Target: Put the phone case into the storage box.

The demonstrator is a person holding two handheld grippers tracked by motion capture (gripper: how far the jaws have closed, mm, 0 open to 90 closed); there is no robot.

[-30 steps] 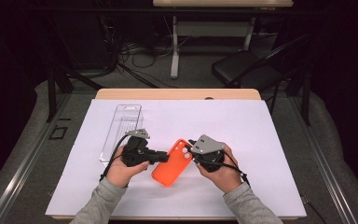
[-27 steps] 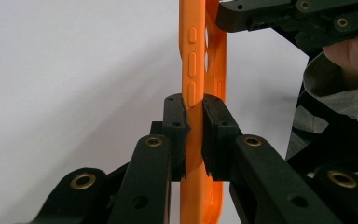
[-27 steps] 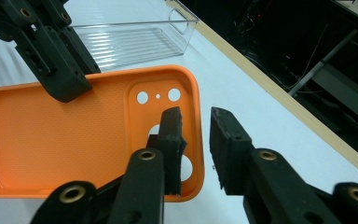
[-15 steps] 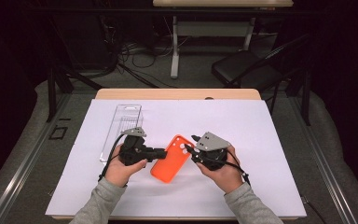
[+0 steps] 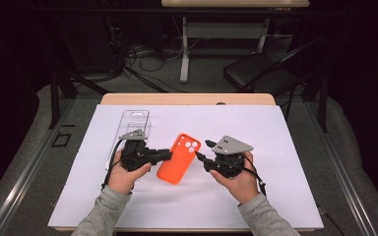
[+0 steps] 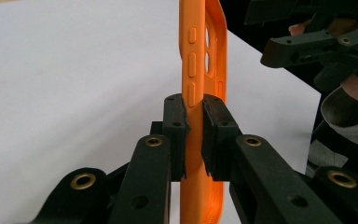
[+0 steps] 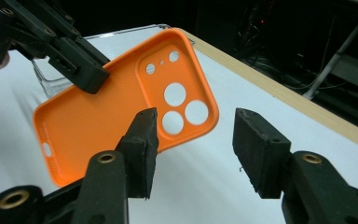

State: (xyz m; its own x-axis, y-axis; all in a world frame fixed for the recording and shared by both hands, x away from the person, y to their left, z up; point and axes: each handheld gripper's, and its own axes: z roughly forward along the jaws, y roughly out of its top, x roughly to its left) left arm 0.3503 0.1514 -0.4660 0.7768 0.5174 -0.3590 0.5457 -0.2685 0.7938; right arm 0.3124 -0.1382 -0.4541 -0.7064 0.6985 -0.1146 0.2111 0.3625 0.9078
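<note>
Orange silicone phone case (image 5: pixel 179 158) above white mat (image 5: pixel 285 196), edge pinched in your left gripper (image 6: pixel 194 135). Your right gripper (image 7: pixel 193 140) just opened, jaws empty; keep left pinch firm, withdraw right without bumping case.

No text, label, brand, number or sign can be read anywhere in these views. The orange phone case (image 5: pixel 179 157) shows plain rubber inside and out, the clear plastic box (image 5: pixel 134 124) may carry print, but it is too small and blurred to tell.
</note>
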